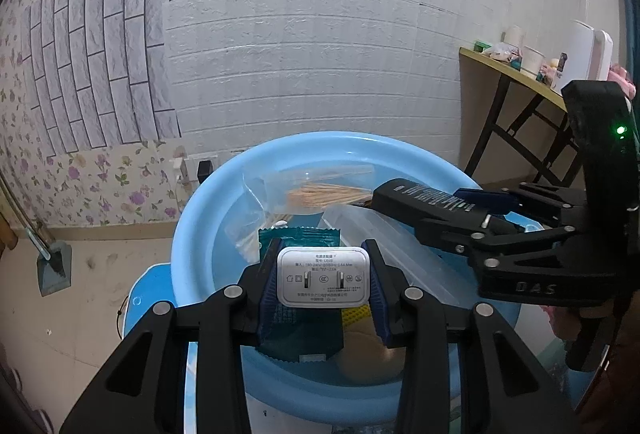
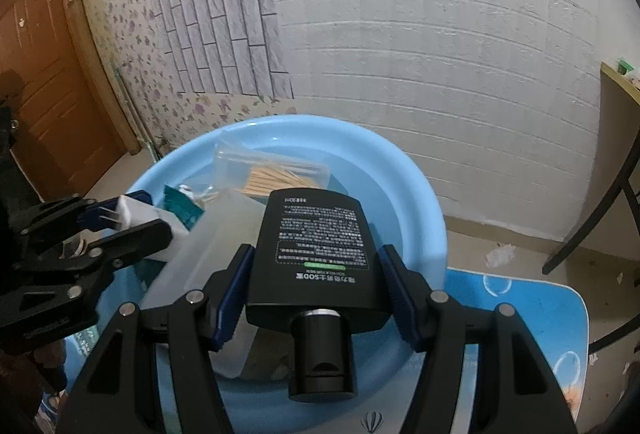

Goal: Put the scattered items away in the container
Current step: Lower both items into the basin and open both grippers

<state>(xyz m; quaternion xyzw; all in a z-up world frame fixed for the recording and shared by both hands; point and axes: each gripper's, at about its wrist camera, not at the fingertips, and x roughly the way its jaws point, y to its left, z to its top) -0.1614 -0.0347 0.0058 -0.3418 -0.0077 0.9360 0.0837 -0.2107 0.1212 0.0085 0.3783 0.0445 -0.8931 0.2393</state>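
the left gripper (image 1: pixel 322 284) holds a small white rectangular plug-in charger (image 1: pixel 322 281) between its blue pads, pinched by its 2 short sides, with the 2 metal prongs and printed label facing the camera. it hangs over the near part of a round light-blue plastic basin (image 1: pixel 208 193). the right gripper (image 2: pixel 316 286) is closed on a flat black plastic bottle with white printed text (image 2: pixel 318 234), its blue pads pressing both sides near the shoulder and its black cap pointing back toward the camera. that bottle too is above the basin, not resting in it.

inside the basin lie a clear plastic box of pale wooden toothpicks (image 1: pixel 320 191) toward the far wall, a dark green foil sachet (image 1: pixel 300 236) just behind the charger, a frosted translucent plastic container (image 2: pixel 224 250) near the middle, and a clear crinkled plastic bag (image 1: pixel 248 230) on the left. a yellow mesh piece (image 1: pixel 354 314) and something tan sit under the charger; what they are i cannot tell.

the basin stands on a blue patterned stool top (image 2: pixel 532 318) before a white brick-patterned wall (image 1: pixel 320 53).
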